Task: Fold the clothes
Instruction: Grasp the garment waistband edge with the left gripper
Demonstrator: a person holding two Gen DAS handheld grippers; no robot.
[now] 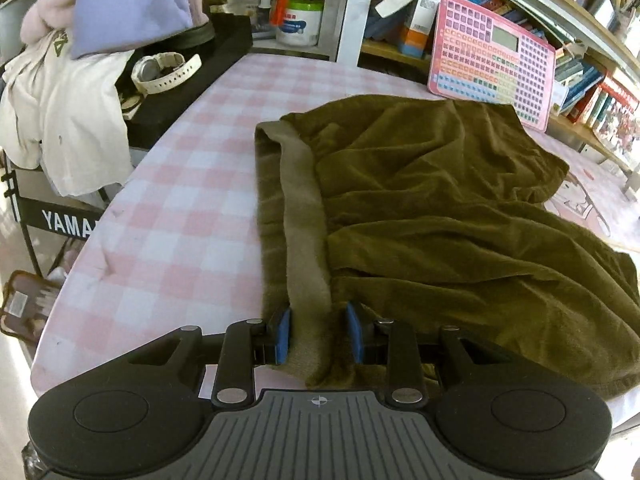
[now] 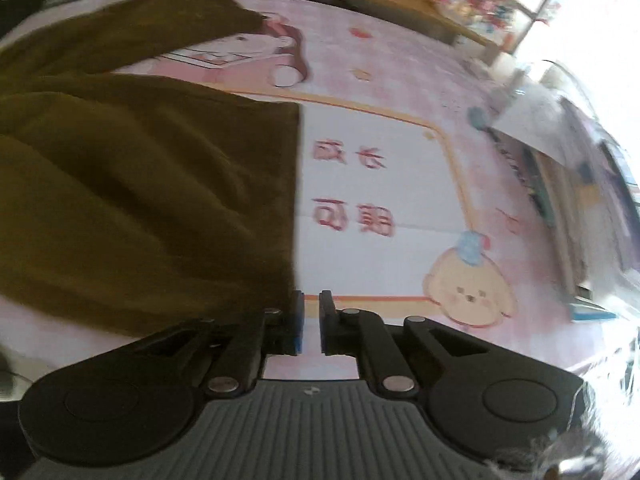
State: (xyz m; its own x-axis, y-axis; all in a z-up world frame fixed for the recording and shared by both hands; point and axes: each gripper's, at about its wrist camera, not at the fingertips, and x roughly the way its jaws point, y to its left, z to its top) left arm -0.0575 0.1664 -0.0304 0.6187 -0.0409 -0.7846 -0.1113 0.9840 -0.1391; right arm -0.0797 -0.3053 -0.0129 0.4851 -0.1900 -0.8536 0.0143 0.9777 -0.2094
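Item, nearest the lens: my left gripper [image 1: 318, 334], blue pads [image 1: 285, 334] clamped on the lighter waistband strip [image 1: 306, 236] of the olive-brown garment [image 1: 440, 208], which bunches up between the jaws.

Item: surface [image 1: 192, 184], covered in a pink-and-white check cloth; in the right wrist view its far part carries a pink cartoon mat [image 2: 380, 184] with a puppy and red characters.

Item: the garment itself, spread rumpled across the middle of the surface, waistband edge running away from my left gripper, a straight hem lying over the mat.

Item: pile of pale clothes [image 1: 68, 120], white and lilac, heaped off the left edge of the surface.

Item: pink keyboard toy [image 1: 492, 60], propped against the bookshelf beyond the garment.

Item: my right gripper [image 2: 311, 322], jaws nearly together with only a narrow gap, nothing between them (the picture is blurred); the garment's corner lies just beside its left finger.

Item: white wristwatch [image 1: 164, 72] on a black box, far left.
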